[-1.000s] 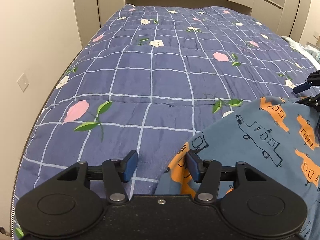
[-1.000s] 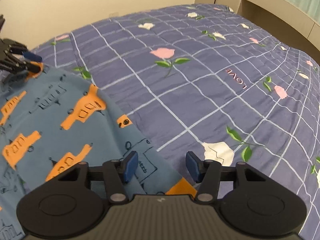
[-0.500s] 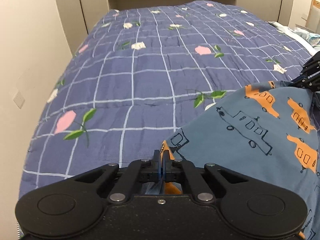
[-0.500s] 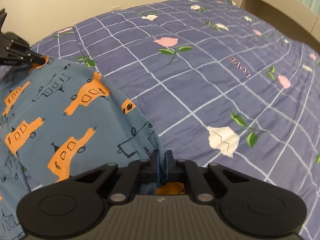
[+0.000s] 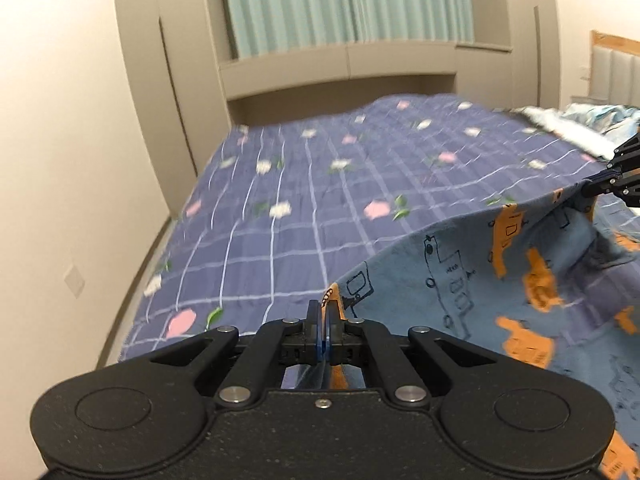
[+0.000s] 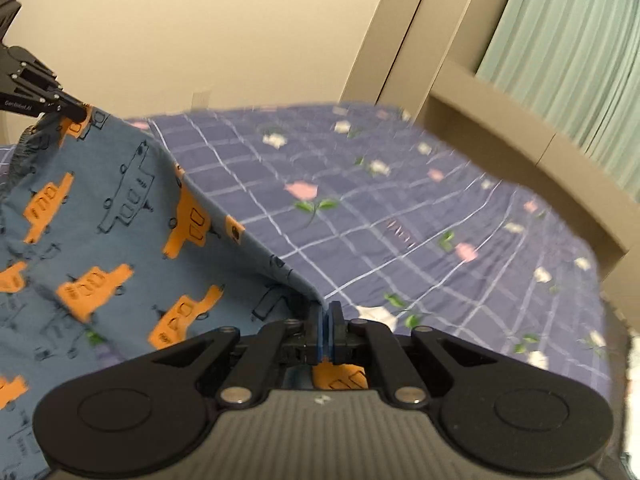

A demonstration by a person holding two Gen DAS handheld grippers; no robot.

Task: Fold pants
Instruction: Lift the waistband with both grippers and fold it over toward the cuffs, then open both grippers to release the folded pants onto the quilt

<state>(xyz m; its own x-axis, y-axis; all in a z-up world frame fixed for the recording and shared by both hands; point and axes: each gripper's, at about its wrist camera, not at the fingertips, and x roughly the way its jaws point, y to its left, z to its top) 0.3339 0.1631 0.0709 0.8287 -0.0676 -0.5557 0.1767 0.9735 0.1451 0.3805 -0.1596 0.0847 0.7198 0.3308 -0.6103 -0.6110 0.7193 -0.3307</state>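
- At lower centre of both views, my left gripper (image 5: 323,316) and right gripper (image 6: 325,318) pinch the pants (image 5: 500,276) shut.
- Fabric edge spans gripper to gripper above the bed (image 5: 300,208).

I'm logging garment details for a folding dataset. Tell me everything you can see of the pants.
The pants are soft blue knit fabric printed with orange and dark-outlined vehicles. They are lifted off the checked quilt, with an edge stretched between two pinch points: the left gripper and right gripper each have their jaws shut on it. The cloth sags below that edge, and a gathered hem shows at the far left corner.
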